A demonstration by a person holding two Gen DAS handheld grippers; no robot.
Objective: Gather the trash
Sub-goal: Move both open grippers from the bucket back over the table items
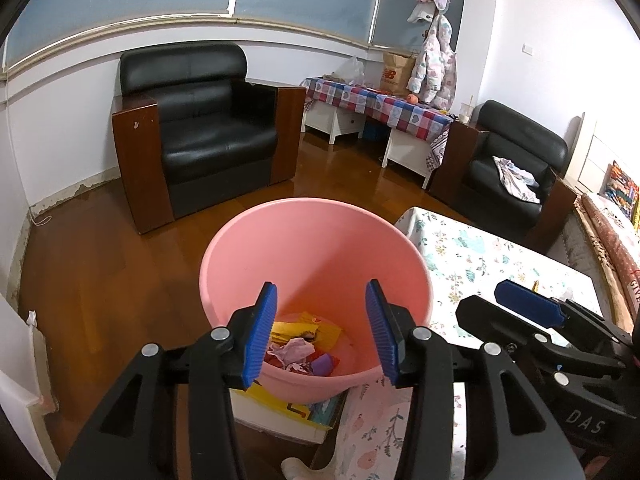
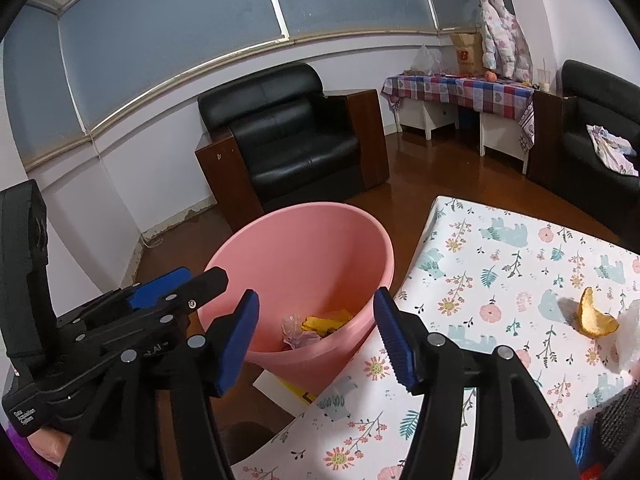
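A pink bucket (image 1: 320, 240) stands on the floor beside a table with a floral cloth (image 1: 480, 256). In its bottom lies trash (image 1: 304, 340): yellow wrappers, crumpled pink paper and a purple scrap. My left gripper (image 1: 320, 332) hangs open over the bucket's mouth with nothing between its blue pads. My right gripper (image 2: 316, 338) is open too, above the bucket's rim (image 2: 384, 256) at the table's edge, also with nothing in it. On the table an orange peel (image 2: 596, 316) lies next to a white tissue (image 2: 630, 332).
A black armchair (image 1: 208, 120) stands behind the bucket, a second one (image 1: 516, 168) to the right. A low table with a checked cloth (image 1: 384, 100) sits by the far wall. A yellow-and-white box (image 1: 280, 408) lies under the bucket. The floor is brown wood (image 1: 100, 260).
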